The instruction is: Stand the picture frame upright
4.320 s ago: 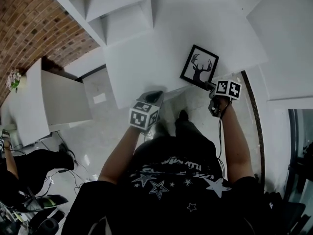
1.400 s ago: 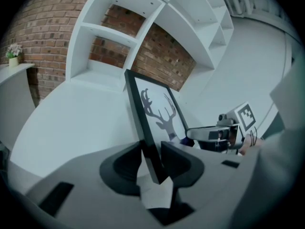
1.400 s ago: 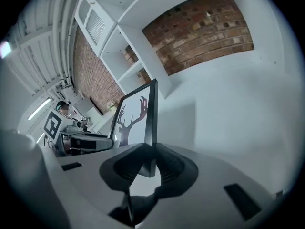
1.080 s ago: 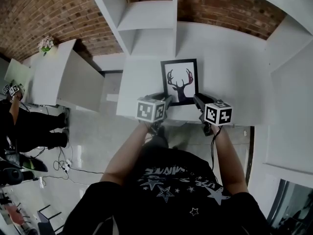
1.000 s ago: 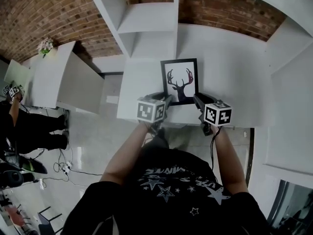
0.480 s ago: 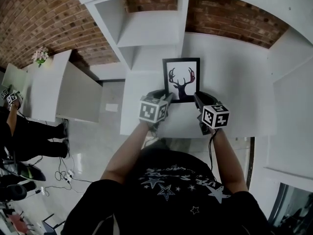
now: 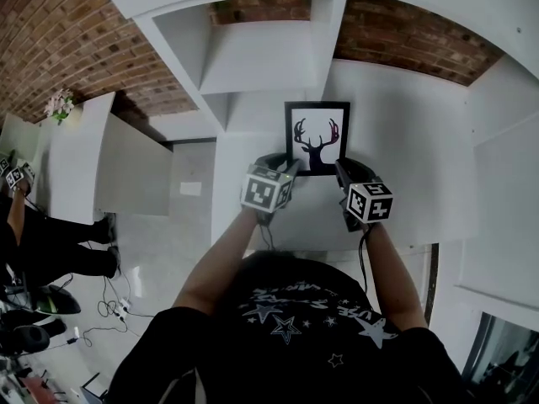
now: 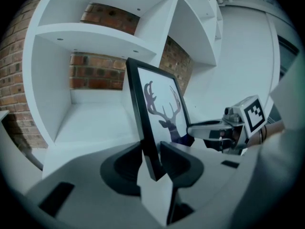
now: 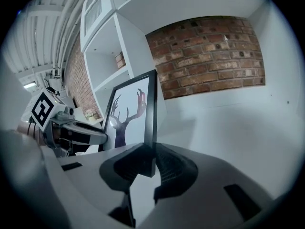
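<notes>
The picture frame point(image 7: 317, 138), black with a deer-head print, is held up over the white tabletop point(image 7: 404, 150) between both grippers. My left gripper point(image 7: 290, 169) is shut on its lower left edge, and its jaws have just been closing a little further on it. My right gripper point(image 7: 340, 169) is shut on the lower right edge. In the left gripper view the frame point(image 8: 159, 111) rises steeply from the jaws point(image 8: 153, 160), with the right gripper point(image 8: 193, 130) across from it. The right gripper view shows the frame point(image 9: 132, 113) edge-on in the jaws point(image 9: 150, 160). Whether its bottom touches the table I cannot tell.
White open shelves point(image 7: 253, 57) against a brick wall point(image 7: 404, 32) stand just behind the frame. A lower white cabinet point(image 7: 126, 167) with flowers point(image 7: 59, 104) is at the left. Another person point(image 7: 34, 242) stands on the floor at the far left, among cables.
Earlier the frame lay flat with only the right gripper at its corner. Now both grippers hold it, and over the last second they carried it farther onto the table, toward the shelves.
</notes>
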`<state>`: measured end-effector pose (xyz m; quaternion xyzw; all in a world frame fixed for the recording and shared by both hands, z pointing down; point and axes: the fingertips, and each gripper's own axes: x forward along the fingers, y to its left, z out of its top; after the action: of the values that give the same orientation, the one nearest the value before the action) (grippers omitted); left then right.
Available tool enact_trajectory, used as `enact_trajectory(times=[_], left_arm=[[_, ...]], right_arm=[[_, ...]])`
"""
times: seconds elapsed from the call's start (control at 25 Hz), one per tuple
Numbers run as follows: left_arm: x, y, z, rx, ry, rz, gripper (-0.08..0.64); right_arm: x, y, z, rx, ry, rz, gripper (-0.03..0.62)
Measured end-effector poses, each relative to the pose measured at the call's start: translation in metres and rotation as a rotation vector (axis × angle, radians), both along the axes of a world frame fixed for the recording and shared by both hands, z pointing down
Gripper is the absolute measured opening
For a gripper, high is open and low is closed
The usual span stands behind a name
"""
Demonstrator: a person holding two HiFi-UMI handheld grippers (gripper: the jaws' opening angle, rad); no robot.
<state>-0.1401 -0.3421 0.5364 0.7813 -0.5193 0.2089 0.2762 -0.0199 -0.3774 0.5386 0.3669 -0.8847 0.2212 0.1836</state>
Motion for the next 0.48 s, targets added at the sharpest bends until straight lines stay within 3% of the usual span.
enact_trajectory(times=[0.48], left_arm=[[-0.009,-0.025,0.027,-0.008,-0.069,0.046,0.11]], right_arm=[[-0.012,-0.025,0.028,-0.015,0.097,0.029,0.084]])
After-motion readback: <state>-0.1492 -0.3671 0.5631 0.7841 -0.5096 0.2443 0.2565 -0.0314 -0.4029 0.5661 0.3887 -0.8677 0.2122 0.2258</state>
